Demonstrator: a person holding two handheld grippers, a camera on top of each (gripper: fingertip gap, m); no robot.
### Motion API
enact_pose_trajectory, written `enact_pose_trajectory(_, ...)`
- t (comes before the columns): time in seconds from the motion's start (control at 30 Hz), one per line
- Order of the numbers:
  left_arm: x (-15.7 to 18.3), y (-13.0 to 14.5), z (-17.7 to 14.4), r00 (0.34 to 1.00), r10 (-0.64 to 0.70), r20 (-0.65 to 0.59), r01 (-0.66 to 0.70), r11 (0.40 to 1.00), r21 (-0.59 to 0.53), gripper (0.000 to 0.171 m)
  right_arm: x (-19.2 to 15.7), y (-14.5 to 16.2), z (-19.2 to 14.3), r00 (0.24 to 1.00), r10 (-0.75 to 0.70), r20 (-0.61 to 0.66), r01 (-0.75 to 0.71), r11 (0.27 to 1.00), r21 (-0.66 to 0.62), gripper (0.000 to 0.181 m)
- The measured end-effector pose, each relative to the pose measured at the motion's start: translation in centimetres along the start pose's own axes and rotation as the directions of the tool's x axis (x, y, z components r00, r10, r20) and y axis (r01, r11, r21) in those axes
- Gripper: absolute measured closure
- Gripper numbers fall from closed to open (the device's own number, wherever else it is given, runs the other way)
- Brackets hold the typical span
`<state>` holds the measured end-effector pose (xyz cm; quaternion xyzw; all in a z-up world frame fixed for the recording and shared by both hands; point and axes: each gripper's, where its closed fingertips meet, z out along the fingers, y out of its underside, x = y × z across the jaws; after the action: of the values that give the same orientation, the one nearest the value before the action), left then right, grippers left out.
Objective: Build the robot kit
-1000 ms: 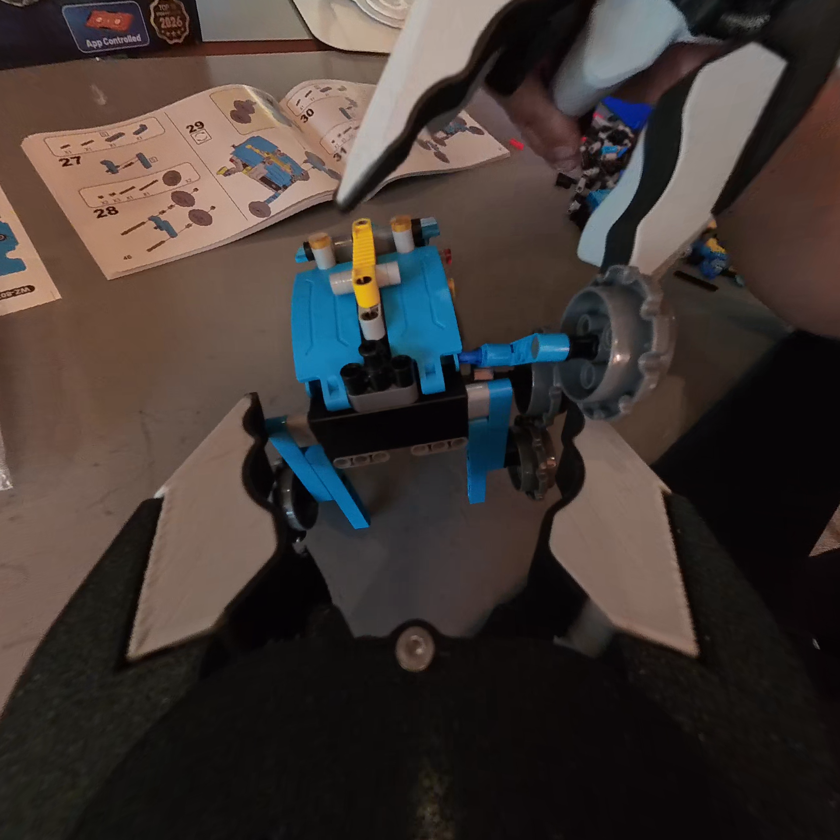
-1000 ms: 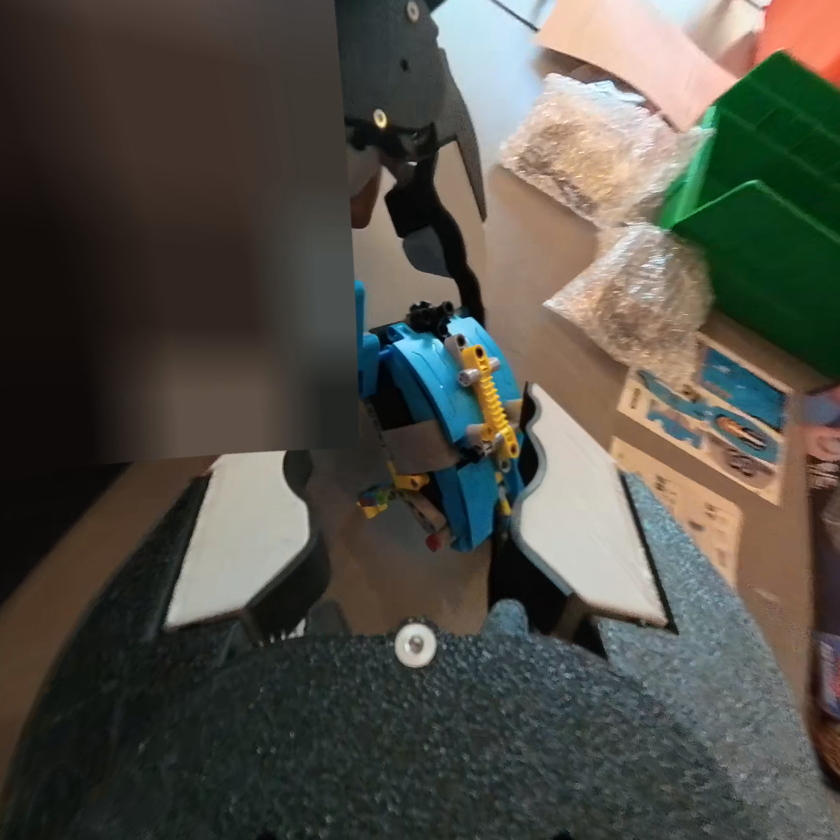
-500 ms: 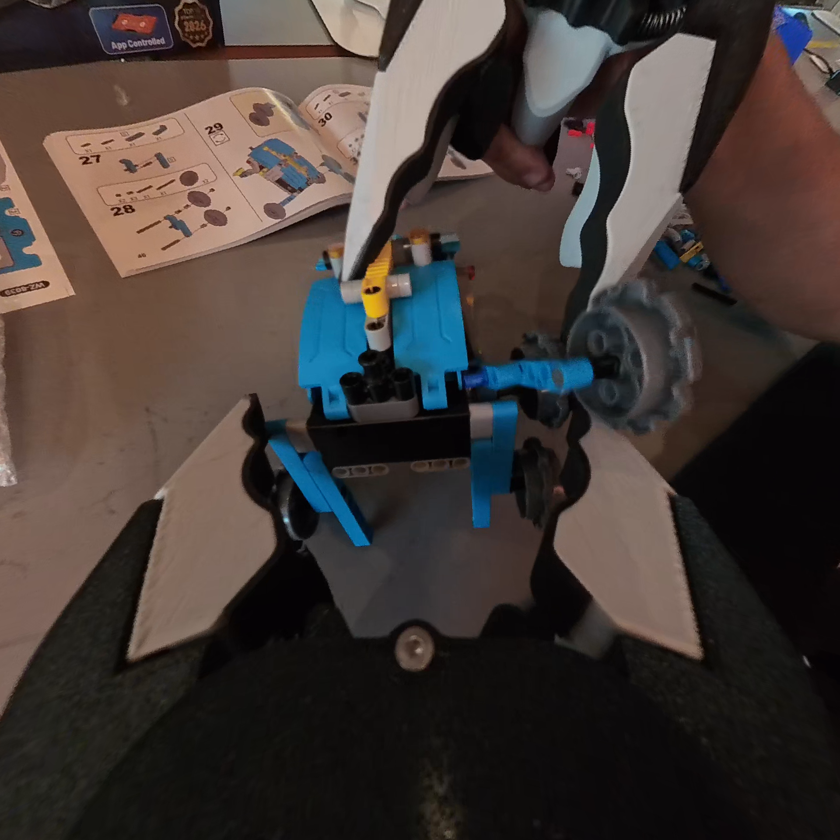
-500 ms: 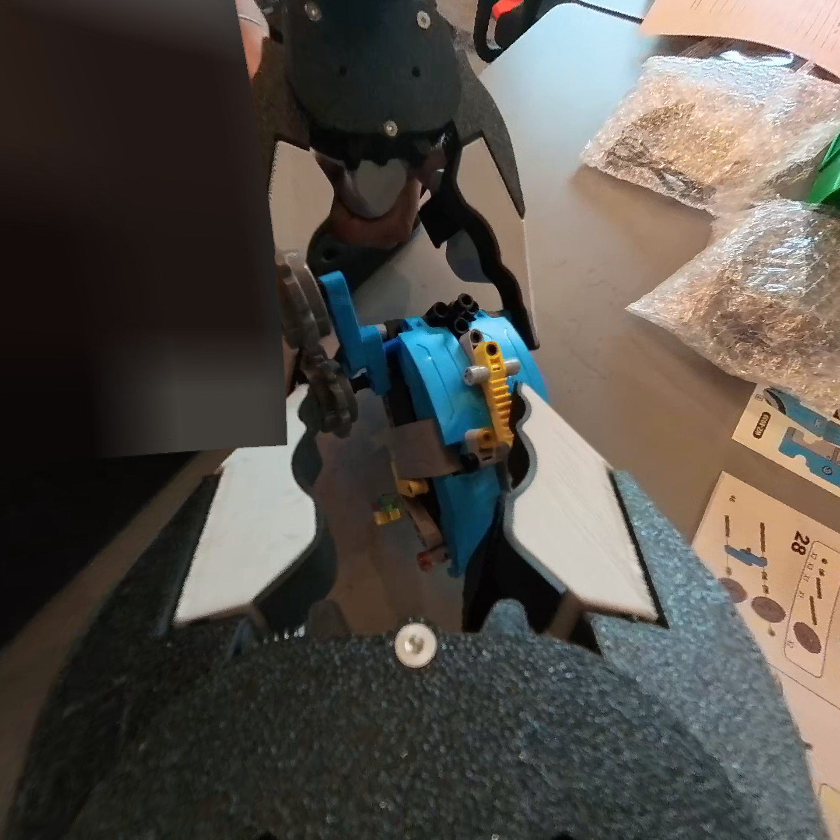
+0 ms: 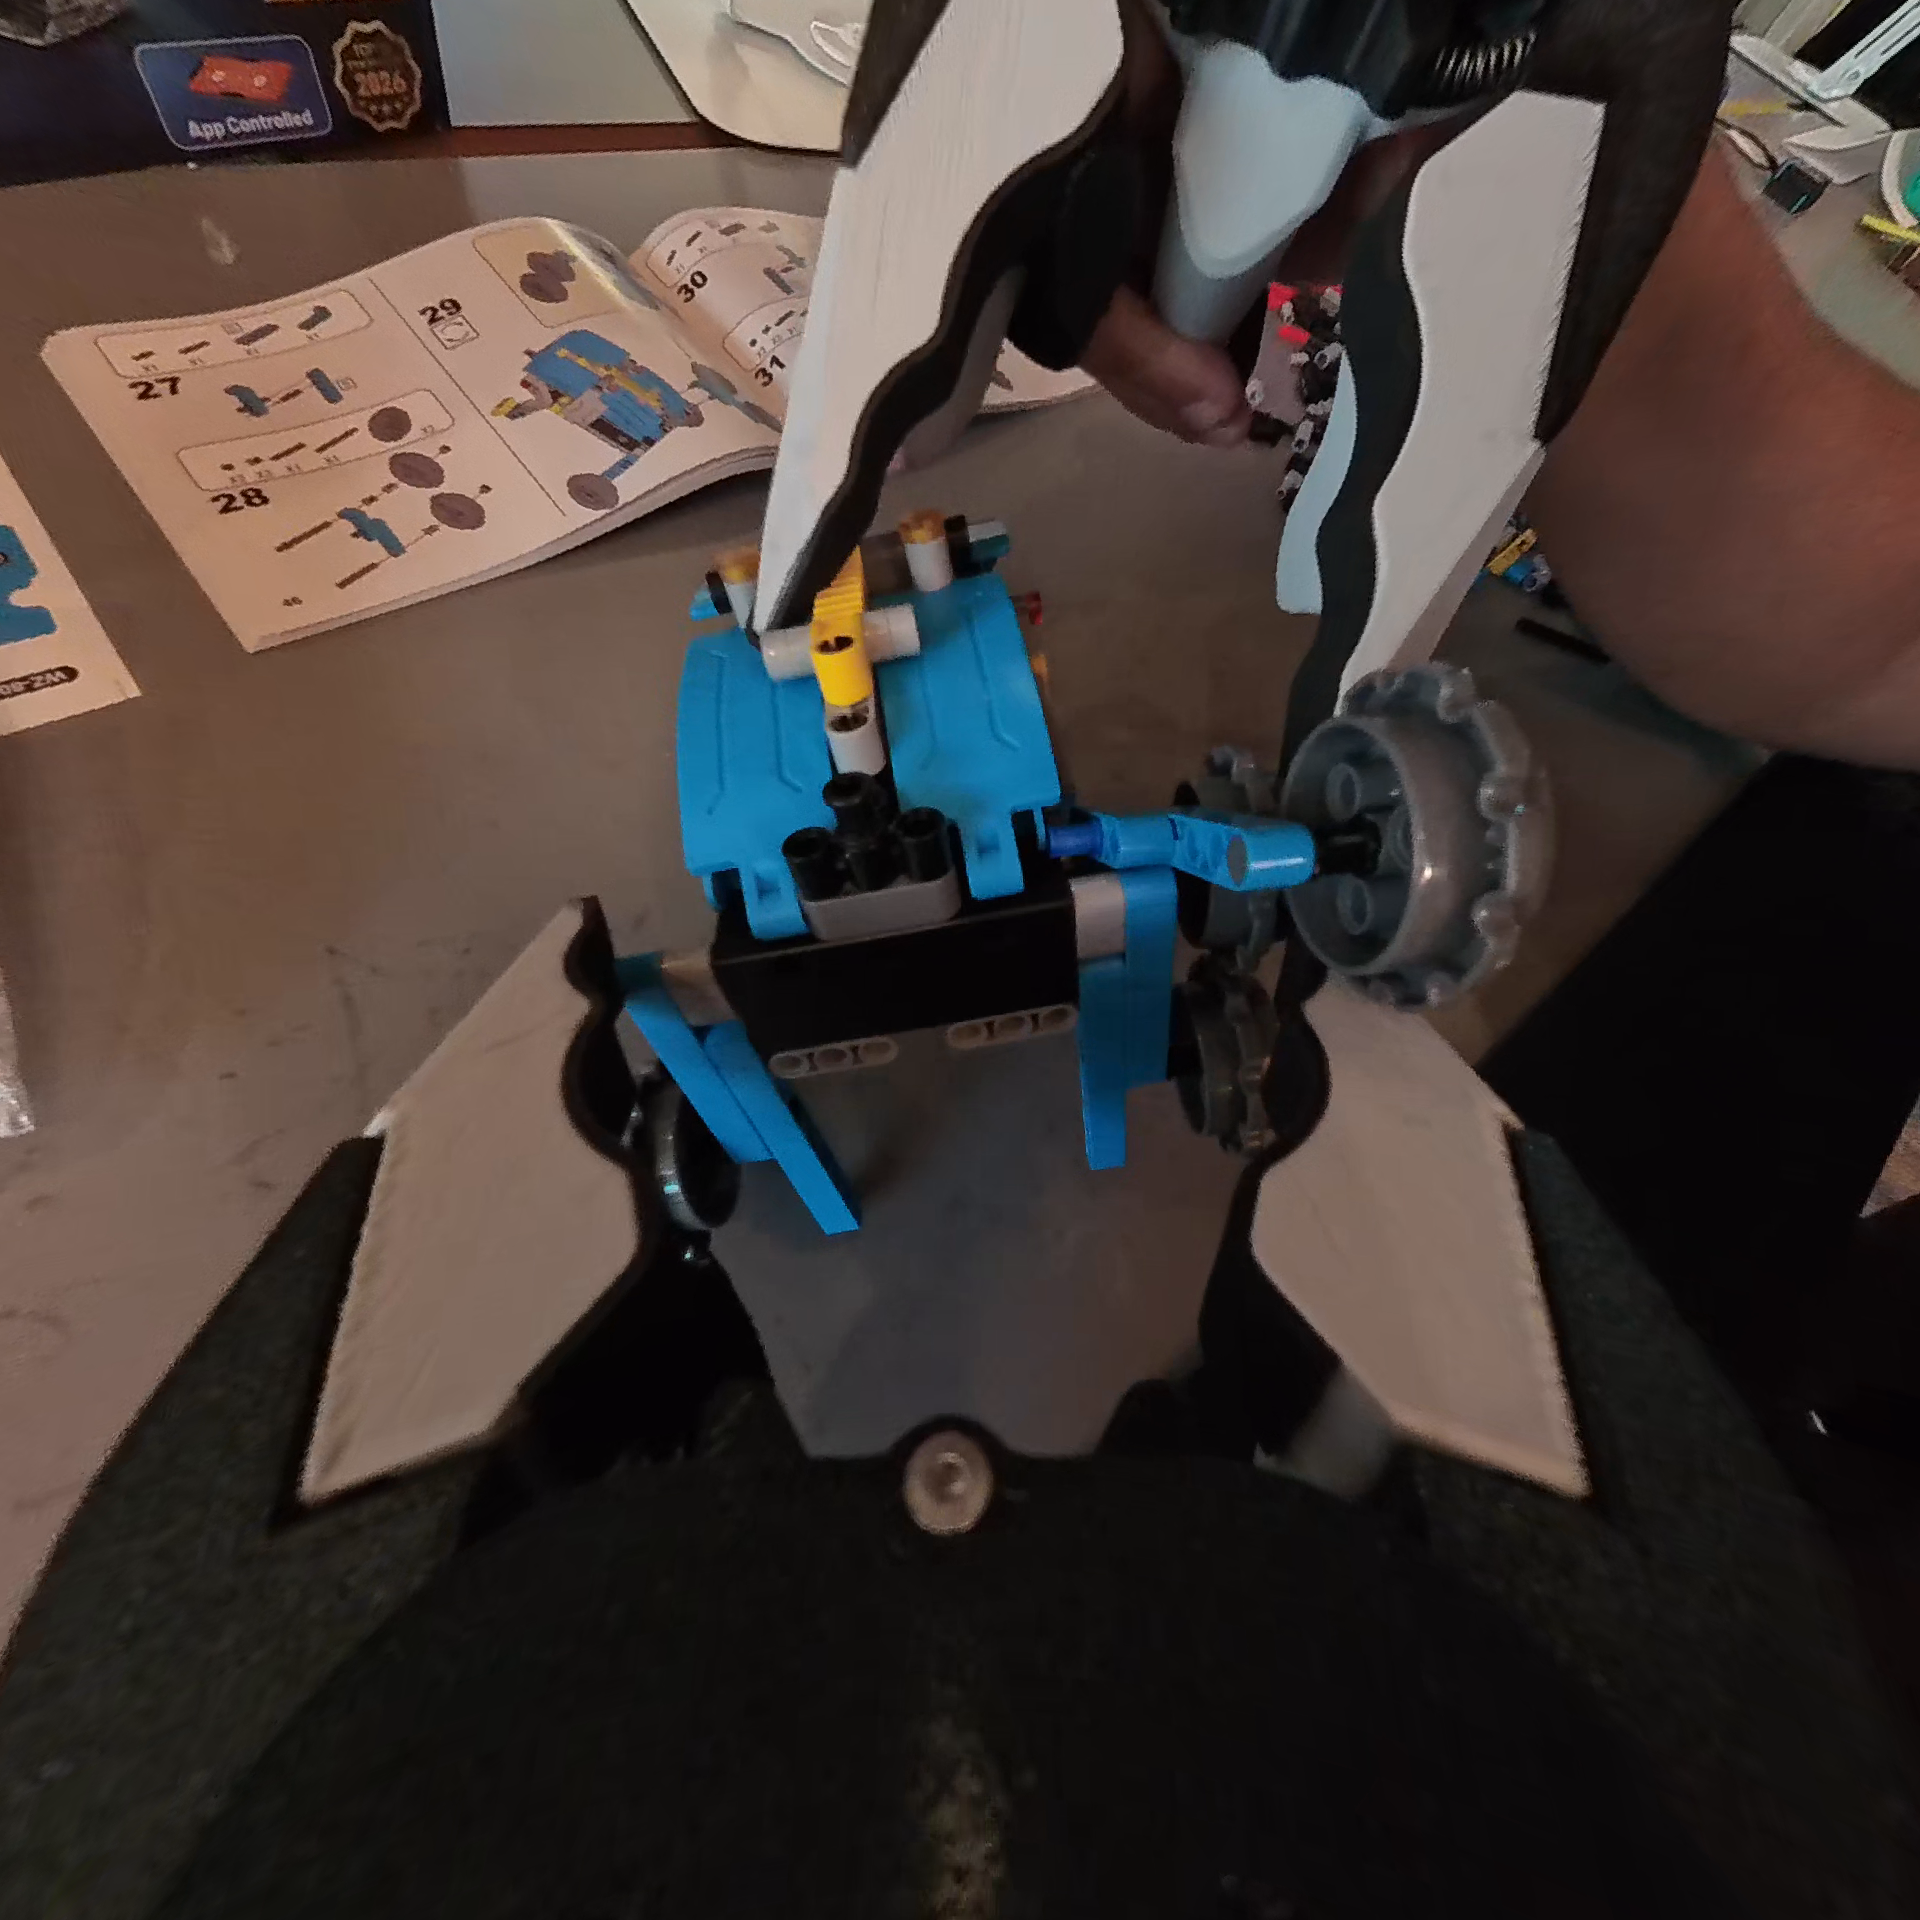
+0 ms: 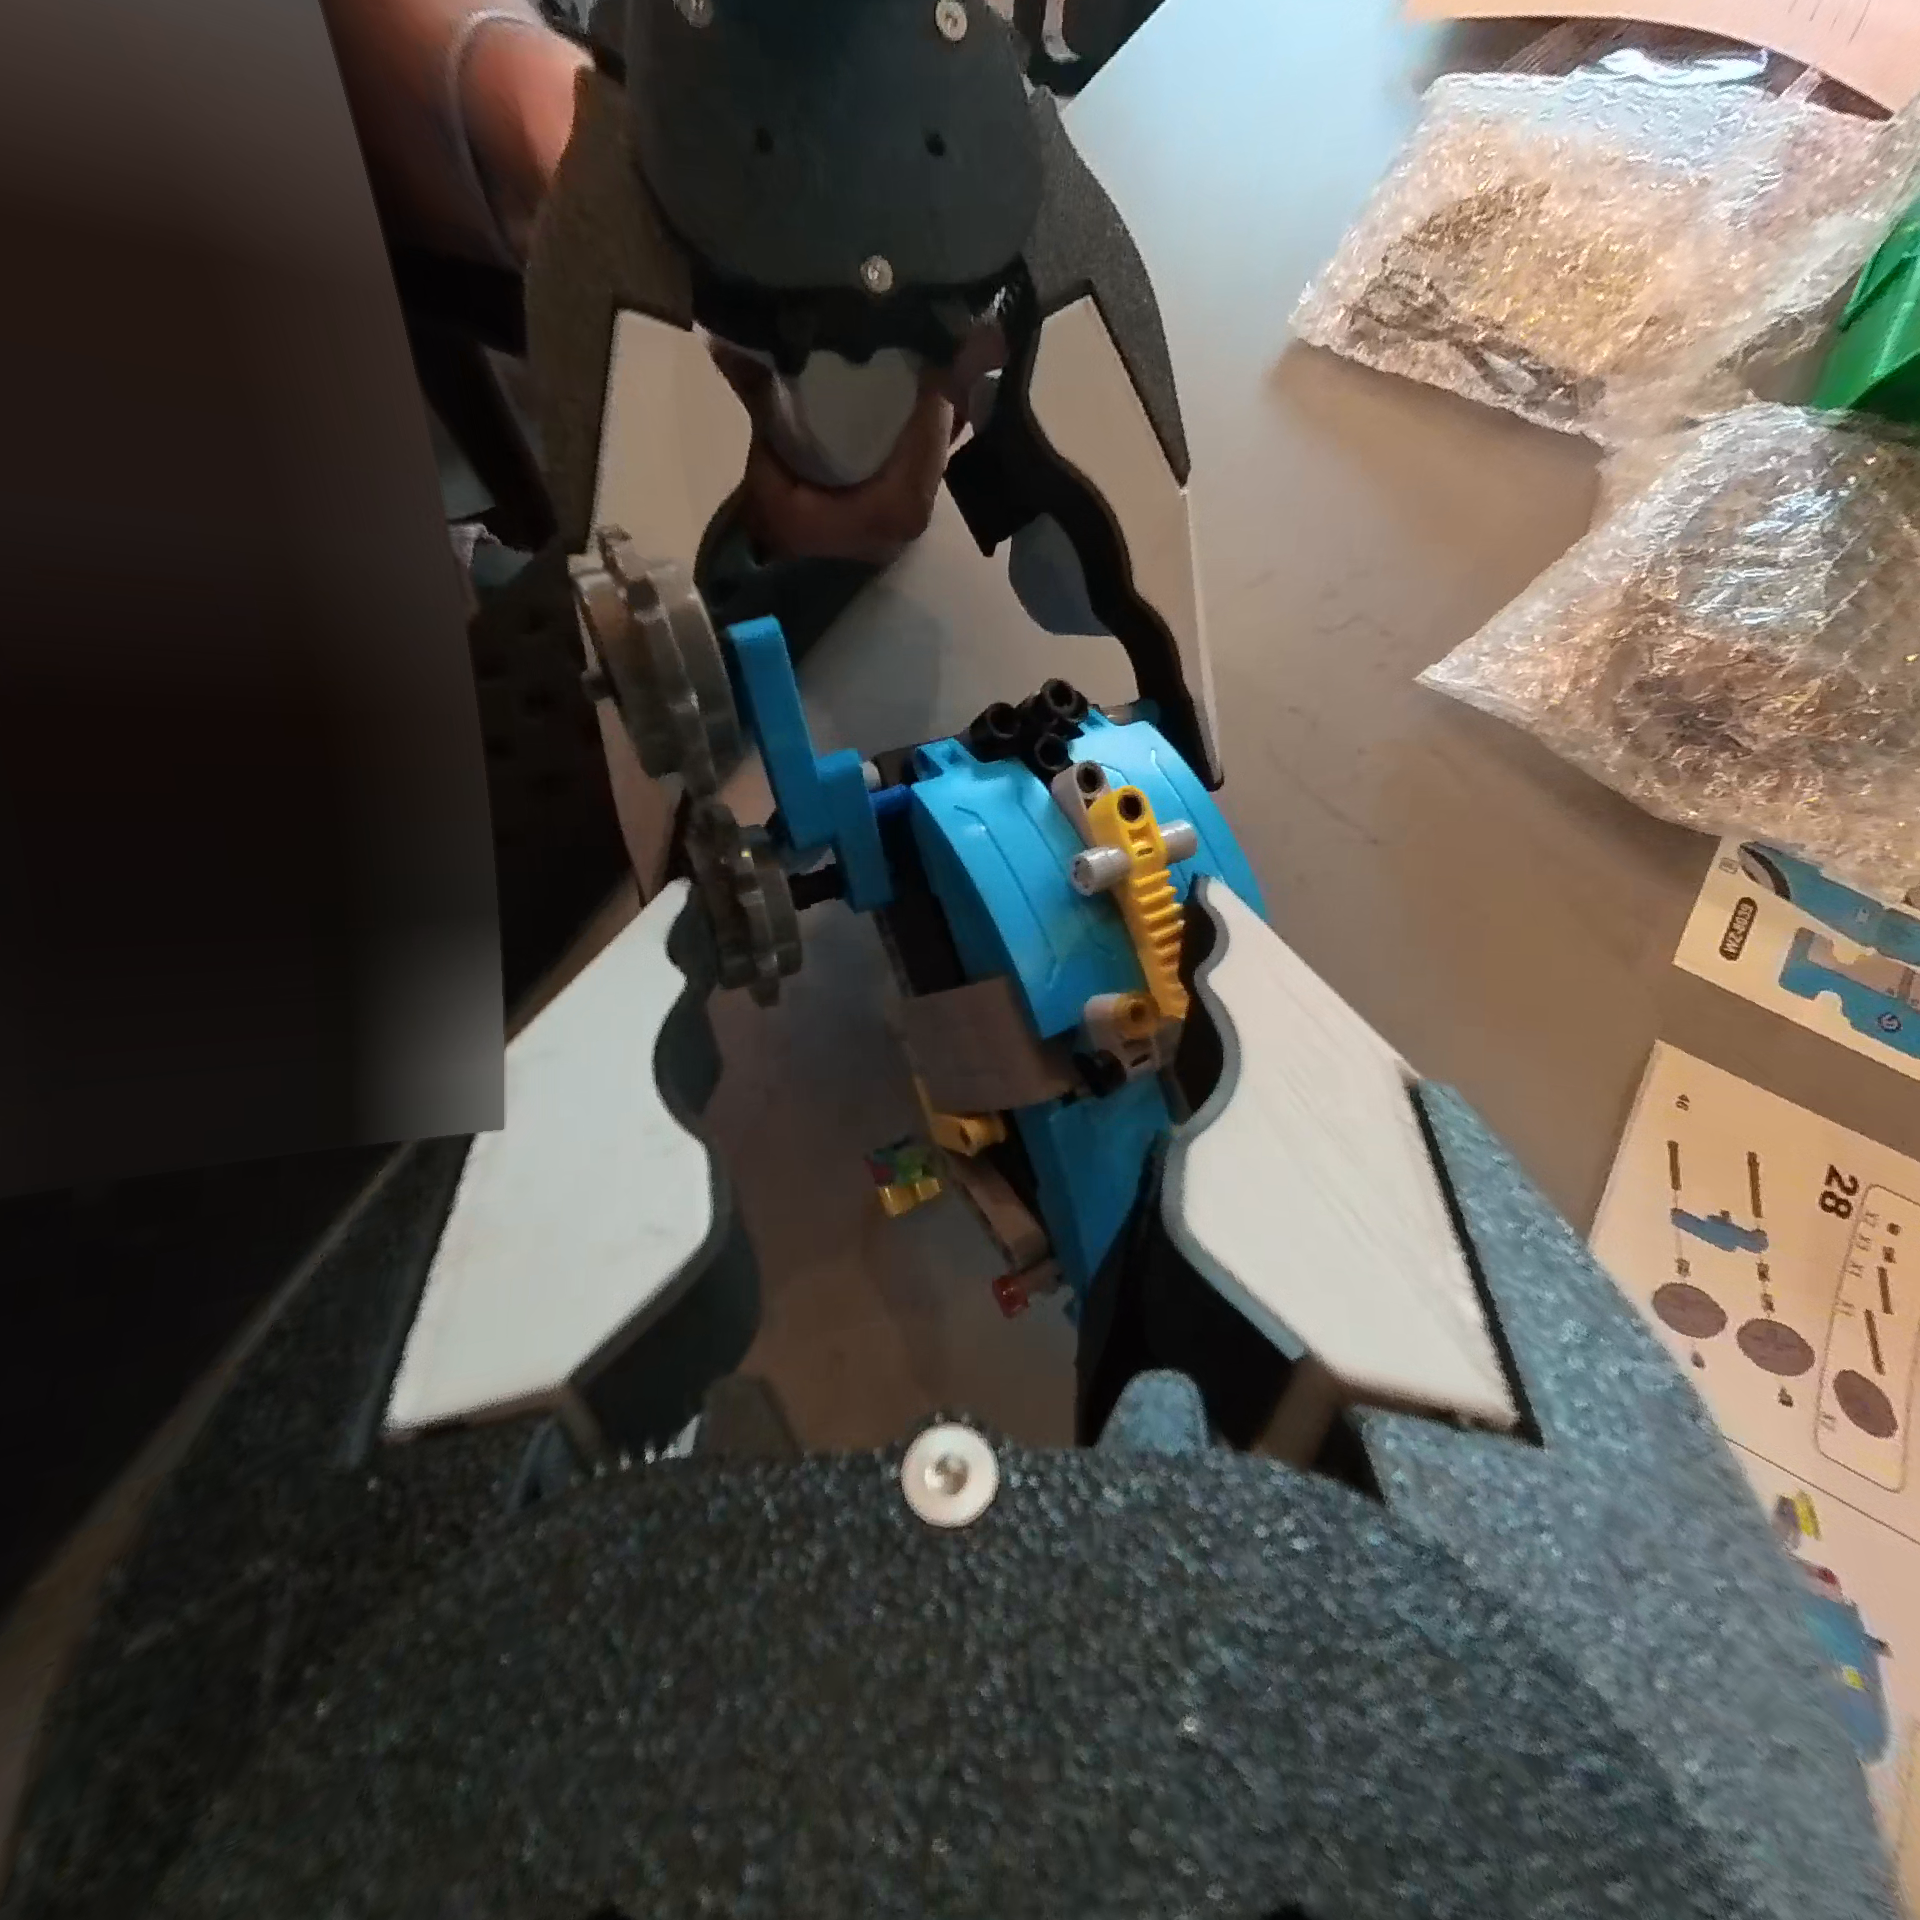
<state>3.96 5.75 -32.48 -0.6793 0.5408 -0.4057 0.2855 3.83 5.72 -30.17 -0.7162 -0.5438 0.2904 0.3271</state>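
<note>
The left hand-held gripper (image 5: 935, 1049) is clamping a blue plastic brick-built model (image 5: 873, 748) across its width. One finger is pressing the blue leg on its left flank, the other is sitting against the small dark grey gear (image 5: 1226, 1060) on its right flank. The model is sitting dead centre between those fingers, just above the grey worktop (image 5: 312, 831).

The right hand-held gripper (image 6: 945, 935) is reaching in from the far side and above, jaws spread wide and straddling the same model. One finger is touching the yellow toothed plastic beam (image 6: 1148, 914) on the curved blue shell. The other is lying against the gear side, between the small gear and the big grey ribbed wheel hub (image 5: 1413, 831). I cannot tell whether it is squeezing or only touching.

Key relation: the wheel hub is hanging off a light blue crank arm (image 5: 1174, 842), with its axle running sideways out of the model's right flank, across the left gripper's line of sight. Both grippers are on the model; the right one is nearer the hub.

Printed items:
- An open white instruction booklet (image 5: 364, 416) with numbered step drawings is lying beyond the model.
- A dark blue cardboard box (image 5: 208, 83) with a badge and a round seal is lying at the far edge.
- A white printed sheet with a blue picture (image 6: 1808, 935) is lying beside the booklet.

Clear bubble-wrap bags of parts (image 6: 1714, 644) and a green plastic bin (image 6: 1891, 291) are sitting further off — well apart from the model.
</note>
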Motion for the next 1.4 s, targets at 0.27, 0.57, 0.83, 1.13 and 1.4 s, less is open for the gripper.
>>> enact_pose_trajectory(0.27,-0.1,0.0,0.0,1.0,-0.012,0.011,0.012,1.0,0.007,0.049,0.1,0.0,0.0,1.0,-0.01,0.006,0.01,1.0,0.001,0.097)
enact_pose_trajectory(0.57,-0.1,-0.1,0.2,1.0,-0.02,0.015,0.019,0.999,0.045,0.046,0.1,0.1,-0.1,1.0,0.004,0.009,-0.004,1.0,0.025,0.094)
enact_pose_trajectory(0.83,0.0,-0.4,0.2,0.998,-0.05,0.046,0.045,0.995,0.087,0.046,-1.2,-1.5,-2.7,0.992,-0.009,-0.127,0.024,0.993,0.115,0.107)
enact_pose_trajectory(1.13,-0.1,-0.4,0.5,0.988,-0.069,0.141,0.056,0.994,0.094,0.045,-4.5,-3.4,-2.3,0.866,0.288,-0.409,-0.143,0.926,0.349,0.133)
enact_pose_trajectory(1.4,0.5,0.0,0.3,0.99,-0.041,0.134,0.034,0.998,0.06,0.047,-4.0,-3.2,-0.8,0.8,0.403,-0.445,-0.248,0.897,0.366,0.139)
